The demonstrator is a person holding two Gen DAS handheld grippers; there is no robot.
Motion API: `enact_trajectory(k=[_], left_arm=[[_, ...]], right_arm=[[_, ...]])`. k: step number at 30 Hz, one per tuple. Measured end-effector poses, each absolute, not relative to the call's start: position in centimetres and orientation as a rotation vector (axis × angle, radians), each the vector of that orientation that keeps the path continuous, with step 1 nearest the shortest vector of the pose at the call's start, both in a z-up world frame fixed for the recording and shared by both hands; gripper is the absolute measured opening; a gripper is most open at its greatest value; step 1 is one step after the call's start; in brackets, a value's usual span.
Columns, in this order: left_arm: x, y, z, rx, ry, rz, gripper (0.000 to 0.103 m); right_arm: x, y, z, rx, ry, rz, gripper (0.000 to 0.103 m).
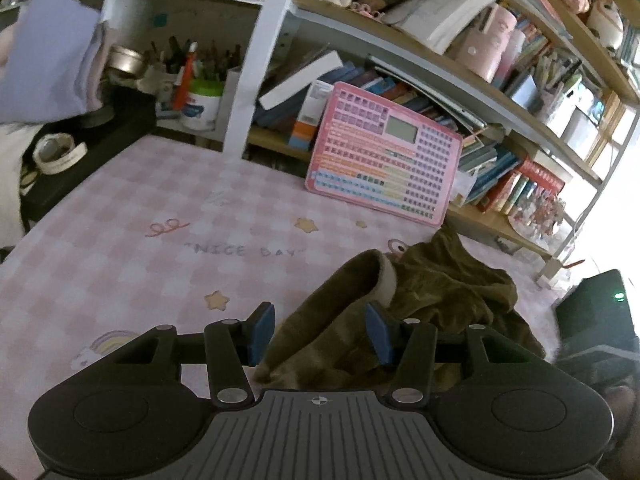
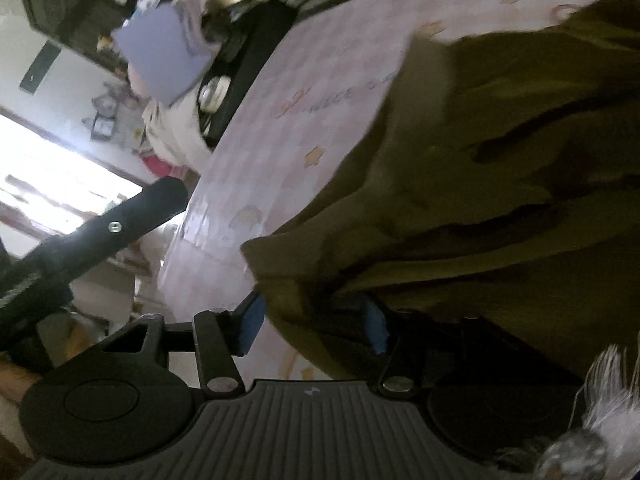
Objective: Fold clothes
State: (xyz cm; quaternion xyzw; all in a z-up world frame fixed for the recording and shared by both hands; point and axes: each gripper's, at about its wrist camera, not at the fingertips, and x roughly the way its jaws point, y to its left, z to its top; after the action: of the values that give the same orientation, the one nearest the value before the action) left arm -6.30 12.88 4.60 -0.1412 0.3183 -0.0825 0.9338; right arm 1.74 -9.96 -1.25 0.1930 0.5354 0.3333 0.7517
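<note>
An olive-brown fleecy garment (image 1: 440, 292) lies crumpled on the pink checked table mat (image 1: 140, 240), at the right and near side. My left gripper (image 1: 320, 332) hovers over its near sleeve with jaws apart; the cloth passes between the blue pads (image 1: 264, 332) without being pinched. In the right wrist view the same garment (image 2: 480, 160) fills the right half of the picture over the mat (image 2: 320, 60). My right gripper (image 2: 314, 328) stands open at the garment's edge, with a fold of cloth loose between its pads (image 2: 250, 328).
A pink keyboard toy (image 1: 384, 156) leans on the bookshelves (image 1: 500, 176) at the back. A pen cup (image 1: 200, 100), a tape roll (image 1: 56, 152) and folded lilac cloth (image 1: 44, 60) sit at the back left. A black box (image 1: 596, 308) stands at the right.
</note>
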Motion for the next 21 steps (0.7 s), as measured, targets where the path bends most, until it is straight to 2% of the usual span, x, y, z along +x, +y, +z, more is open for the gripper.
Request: enact_trajectory(k=[11, 17, 21], left_arm=[[-3.4, 5.6, 3.8, -0.228, 0.682, -0.194, 0.051], [-2.8, 2.5, 3.9, -0.213, 0.69, -0.212, 0.051], [-2.8, 1.5, 3.9, -0.198, 0.701, -0.201, 0.051]], right_arm=[[1.8, -20.7, -2.0, 0.511, 1.072, 0.457, 0.052], [0.3, -23.9, -1.3, 0.328, 0.879, 0.23, 0.052], [-0.2, -24.0, -1.8, 0.194, 0.853, 0.221, 0.053]])
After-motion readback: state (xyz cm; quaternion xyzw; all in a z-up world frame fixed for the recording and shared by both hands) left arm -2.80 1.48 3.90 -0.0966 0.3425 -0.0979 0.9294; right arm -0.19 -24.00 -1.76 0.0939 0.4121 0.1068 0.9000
